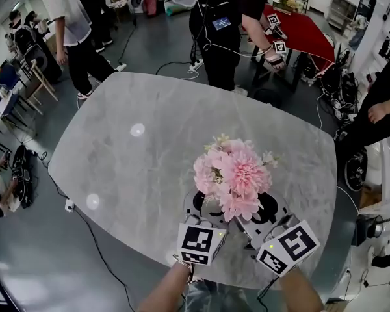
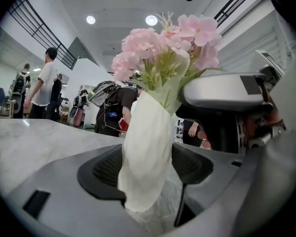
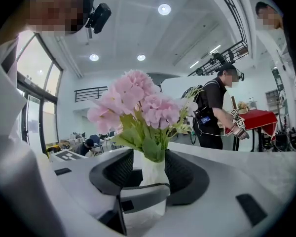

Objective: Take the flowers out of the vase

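I am looking down on a grey table [image 1: 136,168] with a bunch of pink flowers [image 1: 231,174] near its front edge, right ahead of both tools. The flowers stand in a white vase [image 2: 145,157]; from above the blooms hide it.

My left gripper [image 2: 148,169] has the vase body between its jaws, with the dark pads set against its two sides, so it grips the vase at a wide spread.

My right gripper [image 3: 148,169] holds nothing. Its jaws stand wide apart, with the vase neck and green stems framed in the gap beyond them, clear of both pads. One left jaw crosses low in front of the vase in that view.

People stand beyond the table.
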Tool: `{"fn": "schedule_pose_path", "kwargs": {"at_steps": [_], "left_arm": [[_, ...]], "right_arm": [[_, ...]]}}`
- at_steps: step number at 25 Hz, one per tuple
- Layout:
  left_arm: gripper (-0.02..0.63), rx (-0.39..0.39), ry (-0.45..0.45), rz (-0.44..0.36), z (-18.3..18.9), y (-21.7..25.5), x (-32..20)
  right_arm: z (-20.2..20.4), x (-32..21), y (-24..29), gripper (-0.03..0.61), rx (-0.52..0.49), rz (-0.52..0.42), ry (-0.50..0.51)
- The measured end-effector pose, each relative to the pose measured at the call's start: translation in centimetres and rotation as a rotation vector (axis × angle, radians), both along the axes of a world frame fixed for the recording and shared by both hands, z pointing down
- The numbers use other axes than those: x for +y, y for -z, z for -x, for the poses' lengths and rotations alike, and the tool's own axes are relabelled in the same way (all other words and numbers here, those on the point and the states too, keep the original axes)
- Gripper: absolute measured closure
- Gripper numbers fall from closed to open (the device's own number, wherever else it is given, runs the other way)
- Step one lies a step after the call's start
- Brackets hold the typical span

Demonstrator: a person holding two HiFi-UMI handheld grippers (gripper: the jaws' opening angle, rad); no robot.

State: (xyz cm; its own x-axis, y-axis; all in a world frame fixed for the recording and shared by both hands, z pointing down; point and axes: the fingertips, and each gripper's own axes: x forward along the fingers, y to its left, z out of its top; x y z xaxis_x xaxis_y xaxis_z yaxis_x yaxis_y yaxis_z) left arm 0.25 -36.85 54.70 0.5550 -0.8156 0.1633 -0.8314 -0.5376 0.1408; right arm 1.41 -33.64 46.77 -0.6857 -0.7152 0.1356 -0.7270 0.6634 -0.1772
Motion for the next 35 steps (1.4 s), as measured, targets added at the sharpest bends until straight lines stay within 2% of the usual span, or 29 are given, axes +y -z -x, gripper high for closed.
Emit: {"fn": "schedule_pose_path", "kwargs": {"at_steps": [8, 18, 22, 24, 35], "left_arm": [[0.301, -0.004, 0.006, 0.008, -0.6, -0.5, 0.5], [0.310, -0.041, 0.002, -0.003, -0.3, -0.3, 0.0], [0.311, -0.050, 0.000, -0.004, -0.3, -0.4, 0.1], [0.311, -0.049, 0.001, -0.002, -0.3, -0.5, 0.2], [0.311, -0.053, 0.002, 0.000, -0.4, -1.0, 0.6]], "right_arm": [[0.3, -0.8, 0.9, 0.383, -0.025, -0.043, 0.005], [0.6, -2.6, 0.6, 0.385, -0.013, -0.028, -0.010], [0.0, -2.9, 0.7, 0.457, -0.028, -0.030, -0.040], [-0.1, -3.0, 0.6, 0.472, -0.027, -0.028, -0.042], [-0.1, -2.7, 0.5, 0.510, -0.014, -0.049, -0.054]]}}
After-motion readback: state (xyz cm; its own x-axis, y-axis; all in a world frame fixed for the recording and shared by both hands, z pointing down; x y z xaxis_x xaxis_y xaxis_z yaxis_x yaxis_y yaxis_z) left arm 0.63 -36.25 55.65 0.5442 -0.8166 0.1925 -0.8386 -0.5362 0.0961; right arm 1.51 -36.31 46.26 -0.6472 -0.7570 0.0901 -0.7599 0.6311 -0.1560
